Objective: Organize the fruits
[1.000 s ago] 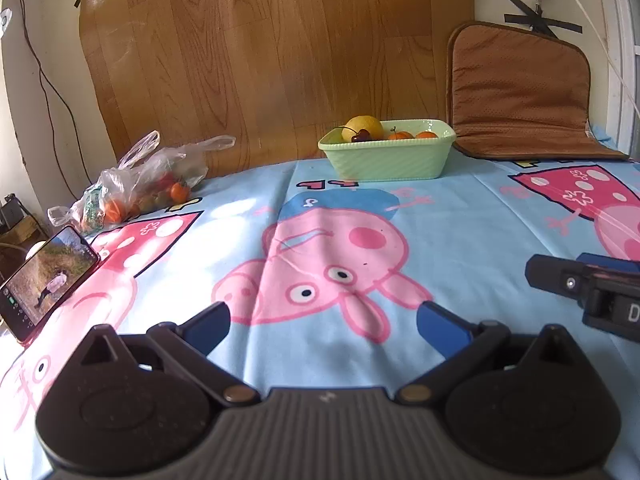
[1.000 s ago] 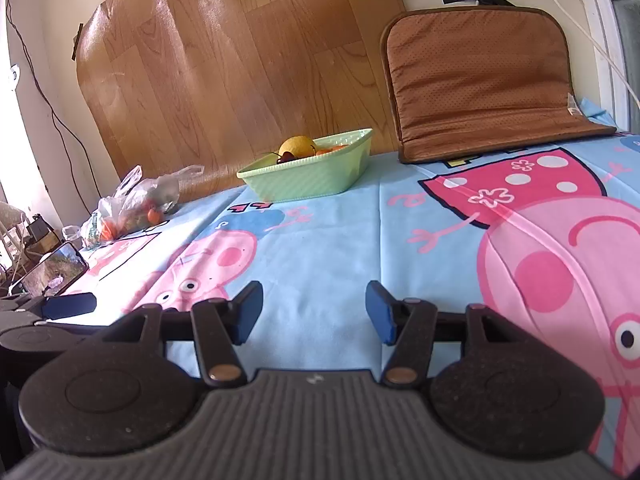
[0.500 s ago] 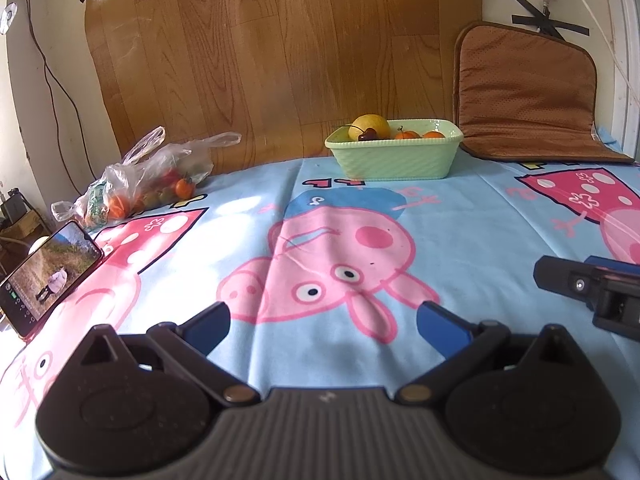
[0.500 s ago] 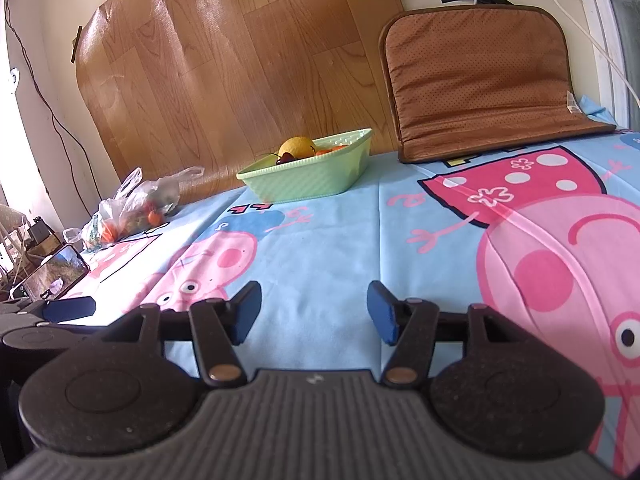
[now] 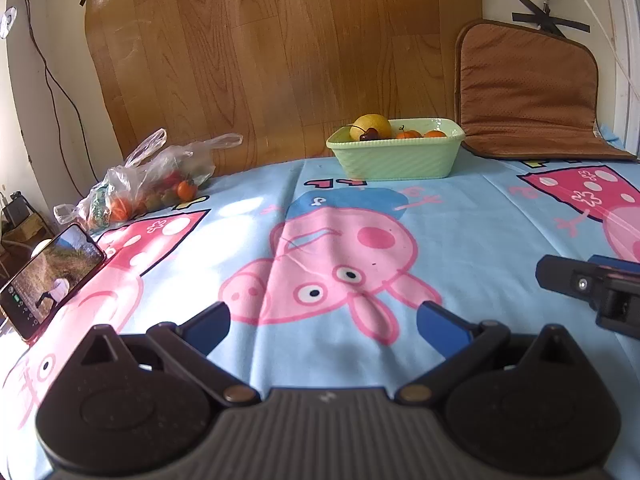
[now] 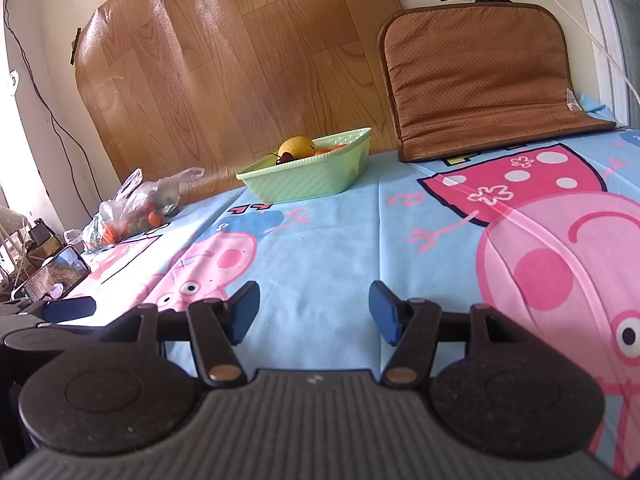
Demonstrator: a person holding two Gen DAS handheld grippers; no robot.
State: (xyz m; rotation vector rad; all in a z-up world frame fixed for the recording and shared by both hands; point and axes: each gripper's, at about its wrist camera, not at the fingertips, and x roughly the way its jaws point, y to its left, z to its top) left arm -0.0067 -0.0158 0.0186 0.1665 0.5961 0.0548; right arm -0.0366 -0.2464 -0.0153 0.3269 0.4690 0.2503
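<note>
Both tools, left tool (image 5: 323,322) and right tool (image 6: 314,312), gape empty; bagged fruit (image 5: 176,192) looks small, soft, slippery, so pinch each lightly across its middle.

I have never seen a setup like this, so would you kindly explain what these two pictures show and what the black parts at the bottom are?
Each picture comes from a camera mounted on a handheld claw, looking along its two blue-tipped fingers. One view shows the left claw, the other the right claw; both are open and hold nothing. Ahead, on the cartoon-printed cloth, stands a green basket with fruit, a plastic bag of more fruit lies at the left, and a phone is propped nearby.
</note>
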